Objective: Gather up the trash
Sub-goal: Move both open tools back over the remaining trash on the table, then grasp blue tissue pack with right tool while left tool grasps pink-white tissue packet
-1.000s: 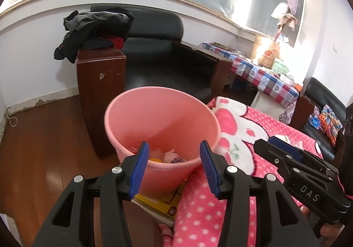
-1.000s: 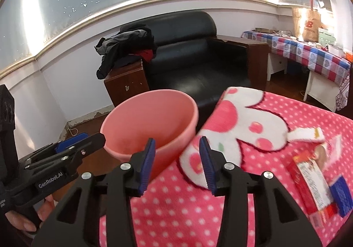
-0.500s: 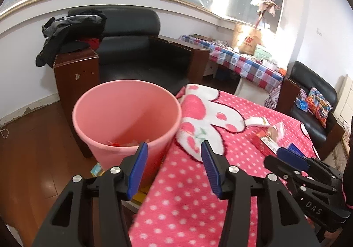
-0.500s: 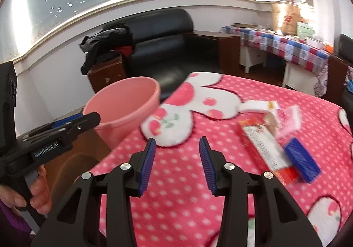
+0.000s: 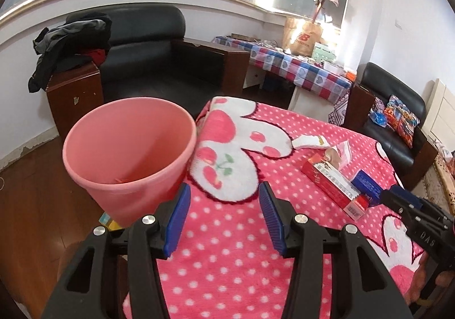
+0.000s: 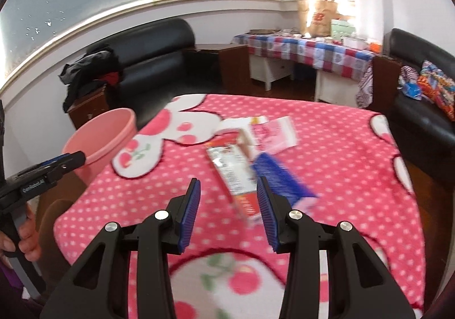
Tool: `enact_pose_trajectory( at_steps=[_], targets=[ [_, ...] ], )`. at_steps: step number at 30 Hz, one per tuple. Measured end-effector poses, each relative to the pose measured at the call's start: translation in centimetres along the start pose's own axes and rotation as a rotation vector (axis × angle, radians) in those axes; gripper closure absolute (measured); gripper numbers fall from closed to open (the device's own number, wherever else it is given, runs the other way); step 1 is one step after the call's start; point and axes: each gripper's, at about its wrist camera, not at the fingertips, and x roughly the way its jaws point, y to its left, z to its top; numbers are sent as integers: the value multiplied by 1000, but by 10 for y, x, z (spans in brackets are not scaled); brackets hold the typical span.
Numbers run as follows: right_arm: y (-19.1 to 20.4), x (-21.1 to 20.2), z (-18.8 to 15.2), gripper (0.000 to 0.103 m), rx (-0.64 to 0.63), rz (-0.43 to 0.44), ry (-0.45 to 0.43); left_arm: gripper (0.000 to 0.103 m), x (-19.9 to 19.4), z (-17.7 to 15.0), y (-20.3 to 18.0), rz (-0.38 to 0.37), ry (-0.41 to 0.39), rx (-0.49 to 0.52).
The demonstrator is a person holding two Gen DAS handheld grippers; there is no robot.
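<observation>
A pink bin stands at the left edge of the table covered by a pink polka-dot blanket; it also shows in the right wrist view. On the blanket lie a long red box, a blue packet, a pink wrapper and a white wrapper. My left gripper is open and empty near the bin. My right gripper is open and empty, just short of the red box and blue packet.
A black armchair with a wooden side cabinet and piled clothes stands behind the bin. A checked-cloth table and a second black sofa are at the back right. Something yellow lies under the bin.
Both grippers have swung right, away from the bin and toward the trash on the blanket. The right gripper is now much closer to the red box and blue packet. Both stay open.
</observation>
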Motion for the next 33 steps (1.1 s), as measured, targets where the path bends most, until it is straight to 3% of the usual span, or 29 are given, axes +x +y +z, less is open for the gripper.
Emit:
enact_pose_trajectory(
  at_steps=[5, 24, 32, 33],
  targets=[
    [-21, 0, -1, 61, -1, -54, 8, 54, 5, 1, -8, -11, 8, 11],
    [-43, 34, -5, 61, -50, -65, 93, 54, 33, 5, -42, -43, 43, 88],
    [-50, 44, -7, 60, -37, -20, 129, 54, 43, 6, -57, -50, 58, 120],
    [-50, 44, -6, 56, -38, -10, 132, 54, 43, 7, -59, -51, 58, 125]
  ],
)
